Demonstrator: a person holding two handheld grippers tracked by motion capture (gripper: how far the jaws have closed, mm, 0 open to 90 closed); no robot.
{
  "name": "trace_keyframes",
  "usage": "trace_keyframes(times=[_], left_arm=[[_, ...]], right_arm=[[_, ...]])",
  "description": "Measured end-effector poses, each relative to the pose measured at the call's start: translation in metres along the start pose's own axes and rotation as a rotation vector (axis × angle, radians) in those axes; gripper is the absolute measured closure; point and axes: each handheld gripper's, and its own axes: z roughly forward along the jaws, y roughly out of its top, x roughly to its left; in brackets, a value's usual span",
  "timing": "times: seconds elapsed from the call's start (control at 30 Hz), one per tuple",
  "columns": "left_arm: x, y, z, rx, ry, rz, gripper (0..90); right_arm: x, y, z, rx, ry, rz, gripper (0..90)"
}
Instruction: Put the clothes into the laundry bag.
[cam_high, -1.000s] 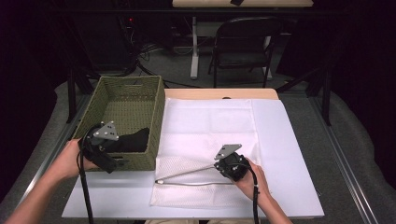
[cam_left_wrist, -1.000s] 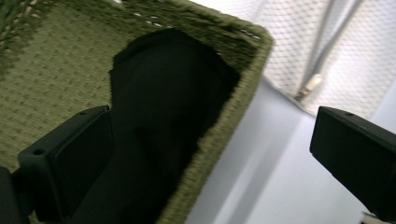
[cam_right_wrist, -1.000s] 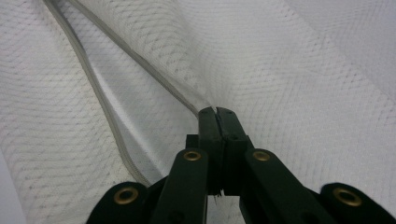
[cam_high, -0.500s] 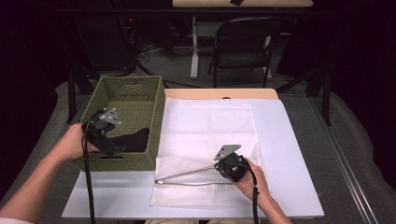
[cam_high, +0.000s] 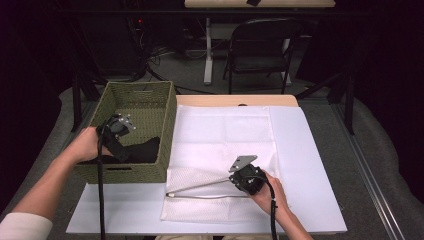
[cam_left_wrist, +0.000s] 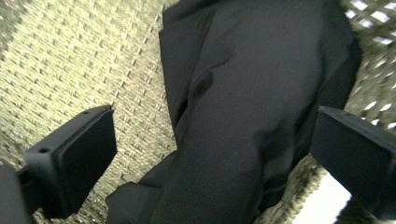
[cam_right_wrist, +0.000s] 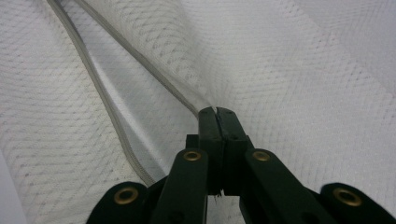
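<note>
Covering white table (cam_high: 310, 150): mesh bag (cam_high: 225, 150)

Basket (cam_high: 165, 115) left on table (cam_high: 310, 150); cloth (cam_left_wrist: 243, 116) inside; mesh bag (cam_high: 225, 145) right of basket

Overhead light falls bright on the white table (cam_high: 310, 150), while the room behind sinks into near black. The left gripper view is softly blurred; the right gripper view is sharp.
</note>
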Motion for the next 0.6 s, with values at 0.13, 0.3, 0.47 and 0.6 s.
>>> trace_keyframes(times=[0.13, 0.3, 0.47, 0.6], left_arm=[[0.003, -0.004, 0.009, 0.015, -0.018, 0.004, 8.8], [0.006, -0.006, 0.019, 0.048, -0.046, 0.008, 14.4], [0.011, -0.008, 0.027, 0.065, -0.099, 0.009, 21.9], [0.012, -0.007, 0.032, 0.082, -0.126, 0.033, 26.3]], right_arm=[[0.0, 0.0, 0.001, 0.001, 0.004, 0.005, 90.0], [0.0, 0.0, 0.001, 0.002, 0.002, 0.002, 90.0], [0.0, 0.0, 0.002, 0.003, 0.004, 0.005, 90.0], [0.0, 0.0, 0.003, 0.005, 0.007, -0.002, 90.0]])
